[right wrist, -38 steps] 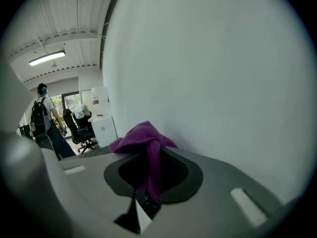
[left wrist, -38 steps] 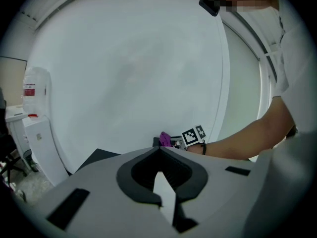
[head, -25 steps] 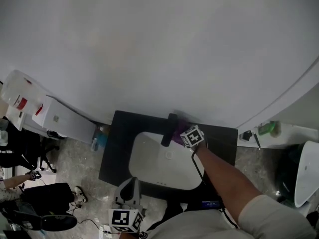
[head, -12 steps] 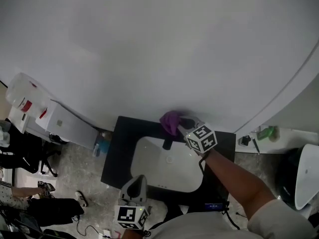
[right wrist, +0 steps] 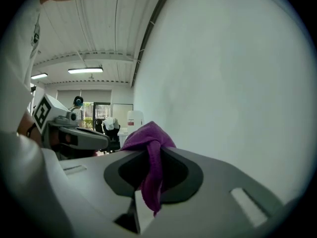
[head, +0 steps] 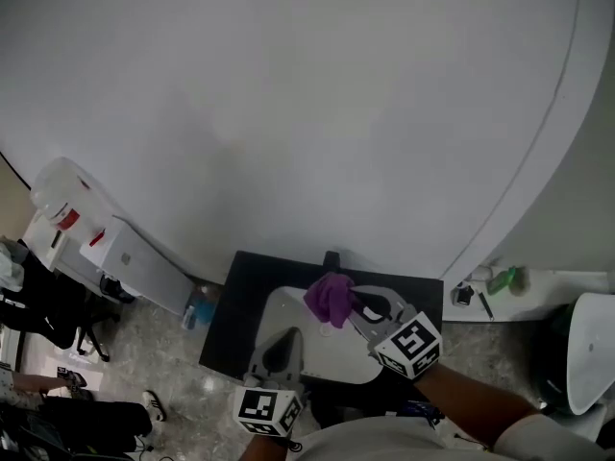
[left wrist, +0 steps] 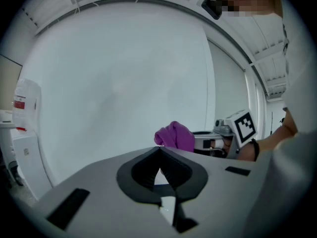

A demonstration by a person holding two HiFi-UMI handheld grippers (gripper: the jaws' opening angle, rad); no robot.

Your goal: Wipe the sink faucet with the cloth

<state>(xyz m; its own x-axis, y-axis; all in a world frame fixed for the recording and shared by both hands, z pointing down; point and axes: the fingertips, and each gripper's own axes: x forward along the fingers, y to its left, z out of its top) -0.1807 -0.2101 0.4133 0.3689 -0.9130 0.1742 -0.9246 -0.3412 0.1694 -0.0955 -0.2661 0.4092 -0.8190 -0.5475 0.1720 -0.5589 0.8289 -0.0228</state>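
Here the right tongs point(right wrist: 150, 168) pinch the purple cloth point(right wrist: 147, 135), which bunches above their tips over the white sink point(head: 276, 305), just in front of the dark faucet point(head: 332, 258). The left tongs point(left wrist: 159, 158) are pressed together, empty, above the sink's near edge in the dark counter point(head: 233, 301).

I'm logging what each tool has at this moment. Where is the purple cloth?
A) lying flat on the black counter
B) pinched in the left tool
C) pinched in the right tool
C: in the right gripper view the purple cloth hangs clamped between the jaws of the right tool, while the left tool has its jaws together on nothing.
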